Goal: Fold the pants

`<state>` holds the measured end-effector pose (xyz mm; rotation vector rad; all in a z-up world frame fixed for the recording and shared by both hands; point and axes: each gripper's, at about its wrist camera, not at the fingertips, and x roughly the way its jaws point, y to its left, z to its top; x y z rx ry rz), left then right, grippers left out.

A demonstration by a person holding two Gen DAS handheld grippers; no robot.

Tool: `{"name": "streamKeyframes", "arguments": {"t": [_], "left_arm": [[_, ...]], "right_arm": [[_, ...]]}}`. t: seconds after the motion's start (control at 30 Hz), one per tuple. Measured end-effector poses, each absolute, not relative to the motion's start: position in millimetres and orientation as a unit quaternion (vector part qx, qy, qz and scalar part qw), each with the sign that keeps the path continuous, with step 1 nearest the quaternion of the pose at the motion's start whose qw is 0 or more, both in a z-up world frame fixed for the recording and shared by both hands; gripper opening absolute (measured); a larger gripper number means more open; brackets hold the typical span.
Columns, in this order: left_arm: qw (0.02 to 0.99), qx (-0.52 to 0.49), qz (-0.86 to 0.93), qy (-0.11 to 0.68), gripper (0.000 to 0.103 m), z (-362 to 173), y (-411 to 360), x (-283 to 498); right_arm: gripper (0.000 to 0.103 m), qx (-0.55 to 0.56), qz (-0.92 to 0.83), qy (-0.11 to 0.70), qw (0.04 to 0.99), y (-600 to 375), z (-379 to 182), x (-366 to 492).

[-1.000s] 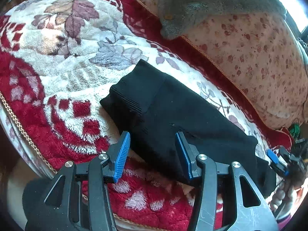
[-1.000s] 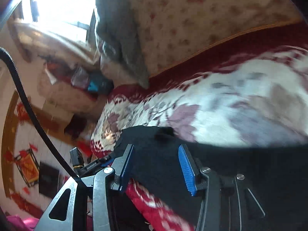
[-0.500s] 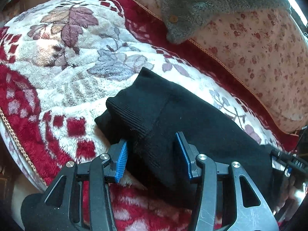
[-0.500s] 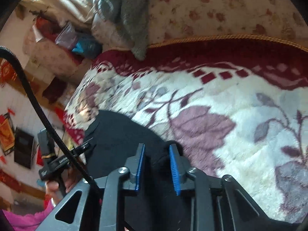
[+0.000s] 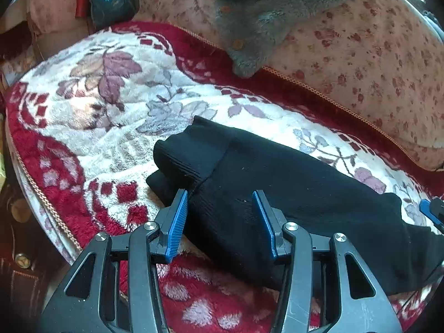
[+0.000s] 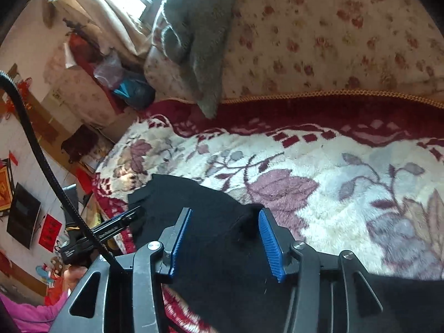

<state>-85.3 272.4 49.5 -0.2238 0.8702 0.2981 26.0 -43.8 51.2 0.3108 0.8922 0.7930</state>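
The black pants (image 5: pixel 277 183) lie folded in a long bundle on a red and cream floral blanket (image 5: pixel 105 105). My left gripper (image 5: pixel 222 219) is open, its blue pads on either side of the near edge of the pants by the ribbed end. In the right wrist view the pants (image 6: pixel 211 216) fill the lower middle. My right gripper (image 6: pixel 224 244) is open over the black cloth. The left gripper (image 6: pixel 111 227) also shows at the left of that view, and the right gripper's blue tip (image 5: pixel 430 213) at the right edge of the left wrist view.
A grey fleece garment (image 5: pixel 266 14) hangs over the flowered sofa back (image 5: pixel 374 63). The blanket's corded edge (image 5: pixel 41 194) drops off at the left. A black cable (image 6: pixel 36 144) crosses the right wrist view. Clutter and a blue bag (image 6: pixel 133 88) sit beyond the sofa end.
My right gripper, nearly shut half a second ago, has opened wide. My left gripper has drawn back a little and stays open at the pants' edge.
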Motion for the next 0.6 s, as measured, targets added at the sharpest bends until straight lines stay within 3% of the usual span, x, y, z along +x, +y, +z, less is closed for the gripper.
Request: {"name": "streamKeyframes", "arguments": {"t": [0.43,0.6], "left_arm": [[0.903,-0.098,0.134,0.397,0.047,68.0,256.3,-105.9],[0.903,-0.105,0.128,0.397,0.047,68.4,255.2,-108.0]], "right_arm": [[0.047,0.143,0.378,0.41,0.818,-50.1,49.0,-14.7],[0.056,0.126,0.379,0.405,0.822,-48.0,49.0,-25.1]]}}
